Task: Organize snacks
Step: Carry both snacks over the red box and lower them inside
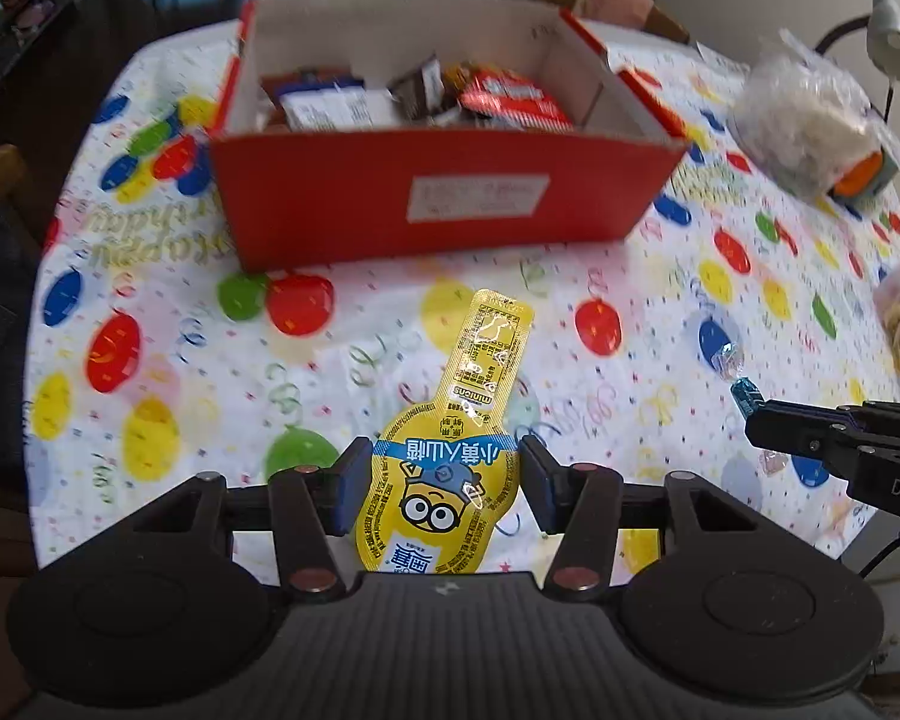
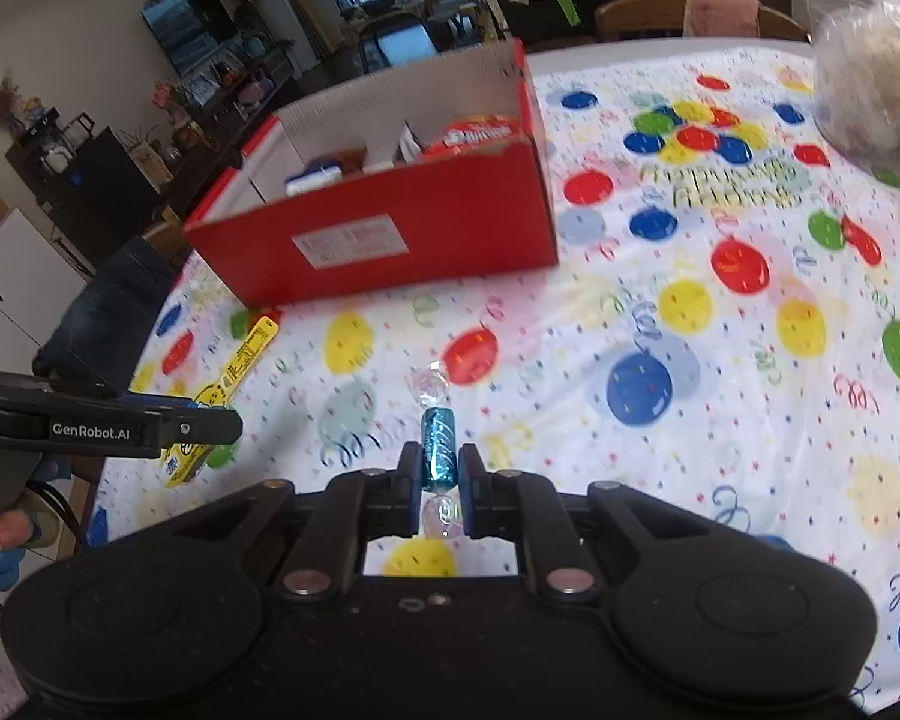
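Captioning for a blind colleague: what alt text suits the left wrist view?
The left tool grips a yellow Minions snack pouch over a balloon-print tablecloth. Beyond stands an open red box of snacks; the right tool holds a blue candy.

My left gripper (image 1: 444, 489) covers the near end of the yellow Minions snack pouch (image 1: 450, 468). From my right wrist, most of that pouch is hidden behind the left gripper. The white label (image 1: 477, 197) on the red box (image 1: 438, 204) is too blurred to read. Its near wall hides the lower snack packets (image 1: 414, 99). The right edge crops the clear plastic bag (image 2: 876, 78).
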Action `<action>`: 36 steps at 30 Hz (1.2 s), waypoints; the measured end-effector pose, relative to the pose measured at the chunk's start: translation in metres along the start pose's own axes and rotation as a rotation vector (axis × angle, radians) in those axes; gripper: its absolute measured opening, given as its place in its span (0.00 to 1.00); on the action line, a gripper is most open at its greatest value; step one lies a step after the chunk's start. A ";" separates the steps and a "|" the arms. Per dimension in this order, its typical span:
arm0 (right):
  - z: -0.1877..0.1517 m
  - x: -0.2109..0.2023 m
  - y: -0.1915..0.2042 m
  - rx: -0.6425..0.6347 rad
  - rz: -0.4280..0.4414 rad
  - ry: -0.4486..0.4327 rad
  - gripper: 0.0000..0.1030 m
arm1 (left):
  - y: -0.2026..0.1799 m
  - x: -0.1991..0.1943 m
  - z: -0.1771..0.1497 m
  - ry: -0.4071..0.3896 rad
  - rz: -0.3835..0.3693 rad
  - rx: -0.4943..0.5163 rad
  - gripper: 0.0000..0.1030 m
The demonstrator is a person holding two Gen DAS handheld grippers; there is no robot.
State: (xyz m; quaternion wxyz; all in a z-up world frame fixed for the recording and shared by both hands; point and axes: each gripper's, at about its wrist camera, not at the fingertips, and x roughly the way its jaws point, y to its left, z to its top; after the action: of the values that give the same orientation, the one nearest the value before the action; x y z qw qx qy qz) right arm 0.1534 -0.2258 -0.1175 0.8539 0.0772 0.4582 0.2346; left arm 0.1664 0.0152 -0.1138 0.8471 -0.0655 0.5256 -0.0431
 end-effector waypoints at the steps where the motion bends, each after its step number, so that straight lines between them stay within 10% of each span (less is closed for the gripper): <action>1: 0.003 -0.002 0.002 0.001 0.006 -0.007 0.10 | 0.001 -0.004 0.001 -0.009 0.001 -0.006 0.50; 36: 0.143 0.027 0.023 -0.054 0.032 -0.114 0.10 | 0.010 -0.021 0.125 -0.134 0.142 -0.063 0.50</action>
State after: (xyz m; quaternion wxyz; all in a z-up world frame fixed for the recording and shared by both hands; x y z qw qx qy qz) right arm 0.2757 -0.1807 -0.0482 0.8765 0.0747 0.4011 0.2556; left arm 0.2688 0.0359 -0.0419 0.8787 -0.0573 0.4723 0.0381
